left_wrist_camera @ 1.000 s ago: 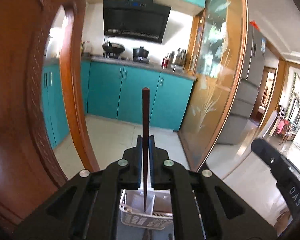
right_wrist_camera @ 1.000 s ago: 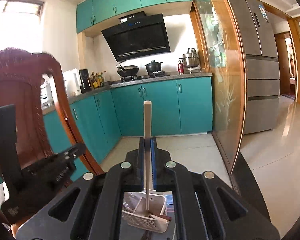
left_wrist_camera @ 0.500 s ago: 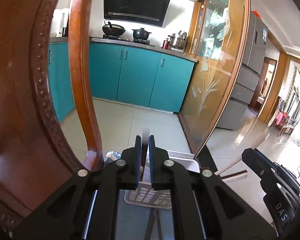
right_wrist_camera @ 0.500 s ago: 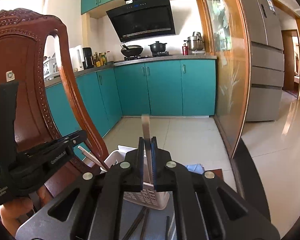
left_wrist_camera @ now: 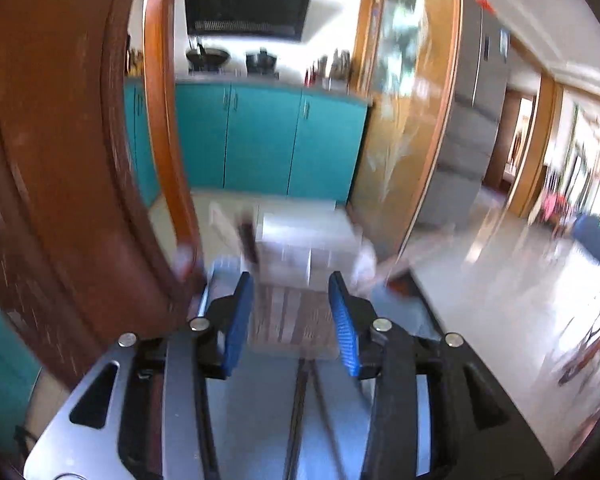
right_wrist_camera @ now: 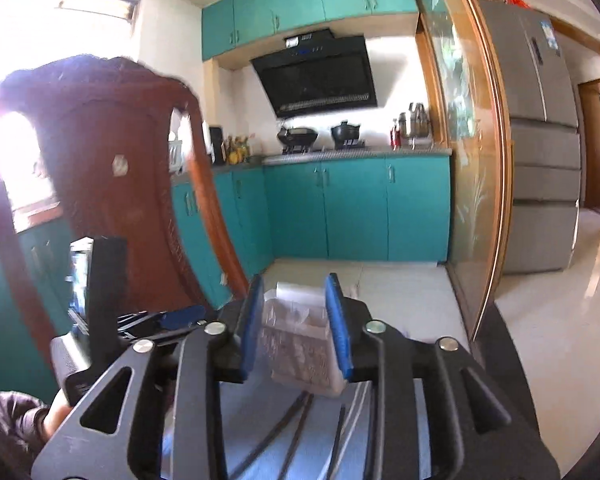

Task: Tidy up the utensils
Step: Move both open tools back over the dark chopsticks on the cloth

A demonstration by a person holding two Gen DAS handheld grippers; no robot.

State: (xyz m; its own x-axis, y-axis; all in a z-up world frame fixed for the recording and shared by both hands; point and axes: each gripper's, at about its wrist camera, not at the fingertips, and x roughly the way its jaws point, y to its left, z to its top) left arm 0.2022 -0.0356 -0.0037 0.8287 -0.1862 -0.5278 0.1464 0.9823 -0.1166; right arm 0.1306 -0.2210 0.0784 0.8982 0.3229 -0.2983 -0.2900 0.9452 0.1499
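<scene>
While reading the left wrist view, note the left gripper (left_wrist_camera: 290, 280): jaws opening, blue pads (left_wrist_camera: 236, 320) spread apart, nothing pinched between them. Locate the white utensil basket (left_wrist_camera: 308, 236) just beyond the fingertips, standing on the grey table (left_wrist_camera: 252, 420) near its far edge. Expect heavy blur here; treat the dark upright stick (left_wrist_camera: 247, 240) at the basket's left end as probably a chopstick. Observe the dark loose chopsticks (left_wrist_camera: 300, 400) lying on the table below the pads, pointing toward the basket. Note the wooden chair back (left_wrist_camera: 60, 160) filling the left side.

Turn to the right wrist view and check the right gripper (right_wrist_camera: 295, 280): jaws opening, pads parted, gripping nothing. Find the basket framed in the gap between the two fingers but lying beyond them, not pressed by either pad. Note more thin utensils on the table below the basket. Identify the other tool at lower left beside the chair, held by a person's hand (right_wrist_camera: 56, 412) in a dark sleeve. Disregard the teal cabinets (right_wrist_camera: 356, 208), black range hood (right_wrist_camera: 320, 76) and steel refrigerator (right_wrist_camera: 540, 140) behind.
</scene>
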